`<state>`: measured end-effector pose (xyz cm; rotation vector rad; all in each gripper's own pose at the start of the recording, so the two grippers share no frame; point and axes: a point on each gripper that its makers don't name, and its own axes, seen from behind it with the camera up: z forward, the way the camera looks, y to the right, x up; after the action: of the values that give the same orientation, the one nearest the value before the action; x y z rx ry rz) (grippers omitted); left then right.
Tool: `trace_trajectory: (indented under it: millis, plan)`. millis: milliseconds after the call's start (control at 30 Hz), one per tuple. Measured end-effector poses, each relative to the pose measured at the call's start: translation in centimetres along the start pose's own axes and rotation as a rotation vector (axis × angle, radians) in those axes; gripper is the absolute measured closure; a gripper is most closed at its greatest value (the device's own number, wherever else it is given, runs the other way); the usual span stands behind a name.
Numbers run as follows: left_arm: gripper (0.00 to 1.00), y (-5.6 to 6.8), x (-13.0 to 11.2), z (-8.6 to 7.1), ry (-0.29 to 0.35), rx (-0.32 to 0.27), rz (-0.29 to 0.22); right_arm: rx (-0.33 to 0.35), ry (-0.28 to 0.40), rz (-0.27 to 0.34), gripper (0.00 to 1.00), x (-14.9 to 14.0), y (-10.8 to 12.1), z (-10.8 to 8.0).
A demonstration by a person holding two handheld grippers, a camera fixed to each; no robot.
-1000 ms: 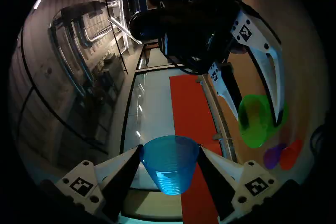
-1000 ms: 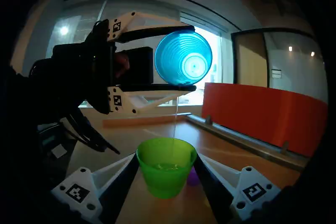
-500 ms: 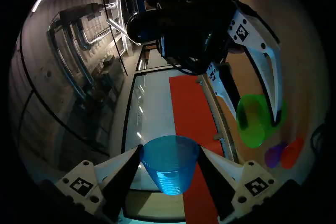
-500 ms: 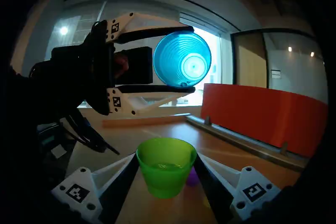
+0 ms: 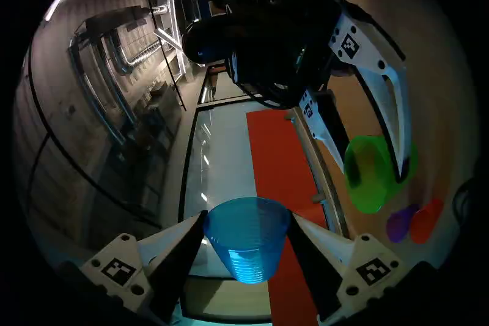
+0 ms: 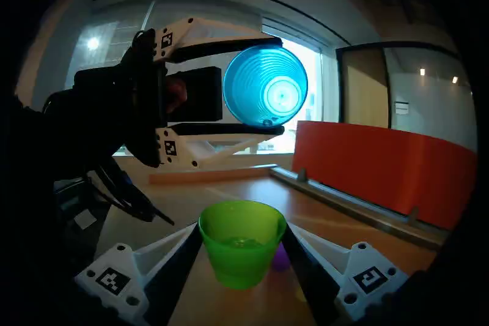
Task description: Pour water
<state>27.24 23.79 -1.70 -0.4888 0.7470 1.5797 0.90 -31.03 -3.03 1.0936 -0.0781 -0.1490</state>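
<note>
My left gripper (image 5: 246, 243) is shut on a blue plastic cup (image 5: 247, 238). That cup is tipped on its side; in the right gripper view the blue cup (image 6: 265, 85) faces me mouth-on, high above the table, held by the left gripper (image 6: 269, 84). My right gripper (image 6: 242, 245) is shut on a green cup (image 6: 242, 241) that stands upright with a little water in its bottom. In the left gripper view the green cup (image 5: 368, 174) sits between the right gripper's fingers (image 5: 400, 142). No stream of water shows between the cups.
A purple cup (image 5: 398, 225) and an orange cup (image 5: 425, 221) stand on the wooden table (image 6: 214, 194) behind the green one. A red partition (image 6: 385, 158) runs along the table's far edge. Dark cables (image 6: 128, 200) lie at the left, below a gloved hand (image 6: 98, 118).
One second ago a thin stream of water ran from the blue cup into the green cup; it has stopped. Both grippers have barely moved.
</note>
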Motion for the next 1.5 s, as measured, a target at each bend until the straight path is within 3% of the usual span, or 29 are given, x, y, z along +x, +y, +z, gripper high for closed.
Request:
trace_trajectory:
  millis: [500, 700, 800, 1000, 1267, 1500]
  plan:
    - [0.1, -0.4, -0.1, -0.2, -0.002, 0.005, 0.0, 0.0, 0.002, -0.002, 0.09, 0.3, -0.1, 0.1]
    - [0.1, -0.2, -0.2, -0.1, -0.001, 0.001, -0.037, -0.001, 0.001, -0.003, 0.09, 0.3, -0.1, 0.1]
    - [0.1, 0.0, -0.6, 0.1, -0.006, -0.003, -0.086, -0.001, 0.003, -0.002, 0.09, 0.3, -0.1, 0.0]
    - [0.1, 0.6, -1.7, 0.5, -0.022, -0.016, -0.248, -0.008, 0.004, -0.001, 0.09, 0.2, 0.0, -0.2]
    - [0.1, 1.7, -2.9, 0.8, -0.047, -0.034, -0.562, -0.016, 0.007, 0.003, 0.09, 0.1, 0.2, -0.6]
    - [0.1, 2.2, -3.7, 0.3, -0.055, -0.035, -0.791, -0.027, 0.011, 0.003, 0.09, 0.0, 0.6, -1.0]
